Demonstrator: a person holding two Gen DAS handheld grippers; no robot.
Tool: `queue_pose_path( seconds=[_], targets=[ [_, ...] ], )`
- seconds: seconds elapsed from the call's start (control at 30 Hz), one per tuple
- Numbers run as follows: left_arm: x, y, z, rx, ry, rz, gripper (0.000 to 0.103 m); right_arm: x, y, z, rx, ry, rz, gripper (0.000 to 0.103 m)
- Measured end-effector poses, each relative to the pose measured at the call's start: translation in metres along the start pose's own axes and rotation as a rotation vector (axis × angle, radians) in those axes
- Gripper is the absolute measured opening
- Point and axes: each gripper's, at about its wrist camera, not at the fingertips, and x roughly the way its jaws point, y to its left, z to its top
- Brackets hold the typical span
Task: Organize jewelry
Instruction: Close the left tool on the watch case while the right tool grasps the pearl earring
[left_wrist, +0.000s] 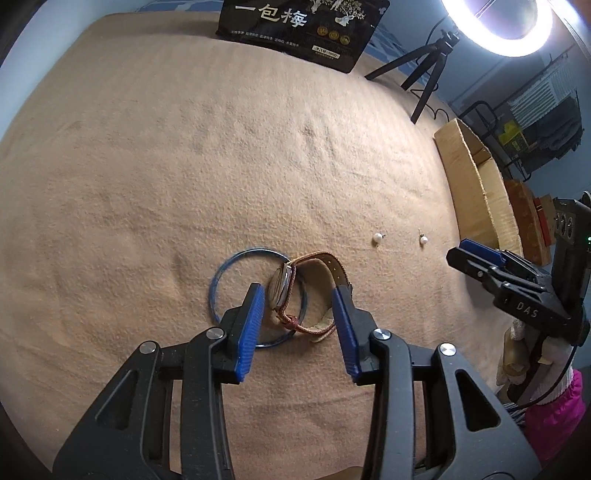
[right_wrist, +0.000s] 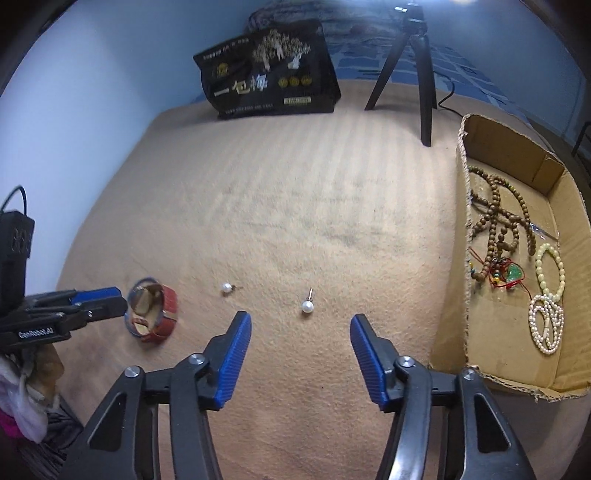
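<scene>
Four loose pieces are observed on the tan blanket (right_wrist: 295, 221), all left of the cardboard box (right_wrist: 495, 332), in which beads are already gathered. Nearest the box lie two pearl studs (right_wrist: 307, 305) (right_wrist: 226, 287), the nearer with its post pointed away from the right tongs (right_wrist: 301, 325). Farthest from the box, the watch (left_wrist: 295, 291) stands on edge across a blue bangle (left_wrist: 221, 280), its strap loop elongated toward the box. Left tongs (left_wrist: 299, 299) are spread wide astride the watch, gripping nothing, judged poised for pickup; right tongs are likewise wide and empty.
</scene>
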Motion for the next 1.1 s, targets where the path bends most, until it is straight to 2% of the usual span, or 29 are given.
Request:
queue_pose_path(
  seconds=[0.57, 0.9, 1.1],
  targets=[
    [0.028, -0.009, 0.001, 0.023, 0.035, 0.05, 0.033, 0.028, 0.007, 0.002, -0.056, 0.035, -0.054, 0.041],
    [0.034, -0.007, 0.001, 0.033, 0.037, 0.08, 0.025, 0.039, 0.012, 0.008, -0.067, 0.023, -0.078, 0.032],
    [0.036, -0.007, 0.002, 0.04, 0.033, 0.102, 0.016, 0.042, 0.016, 0.008, -0.092, 0.025, -0.099, 0.024]
  ],
)
